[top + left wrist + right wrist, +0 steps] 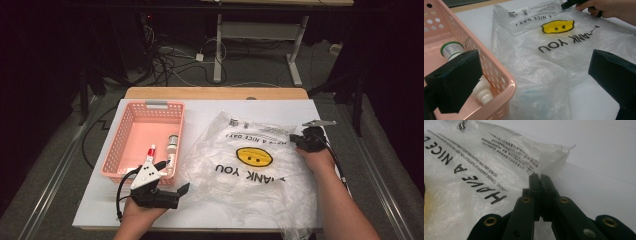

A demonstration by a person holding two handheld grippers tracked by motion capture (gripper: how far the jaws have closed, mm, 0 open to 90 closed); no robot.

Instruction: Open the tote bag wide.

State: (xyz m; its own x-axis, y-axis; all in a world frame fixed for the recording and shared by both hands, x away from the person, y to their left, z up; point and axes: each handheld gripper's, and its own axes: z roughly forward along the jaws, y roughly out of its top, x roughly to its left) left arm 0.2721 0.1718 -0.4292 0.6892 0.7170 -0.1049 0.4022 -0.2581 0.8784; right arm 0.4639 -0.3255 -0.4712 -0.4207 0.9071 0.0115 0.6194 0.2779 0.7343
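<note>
My right gripper (pixel 539 178) pinches the plastic bag (pixel 250 165) near the worktop's right edge; my left gripper (pixel 170 192) gapes empty beside the basket (pixel 131 125).

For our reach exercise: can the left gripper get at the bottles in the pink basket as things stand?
Probably yes. The left gripper is open beside the pink basket, which has no lid; the bottles lie just over its near wall.

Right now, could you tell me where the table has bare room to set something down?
Bare table lies along the far edge beyond the plastic bag, and at the near left corner in front of the pink basket. The strip between basket and bag is crowded by the left gripper.
</note>
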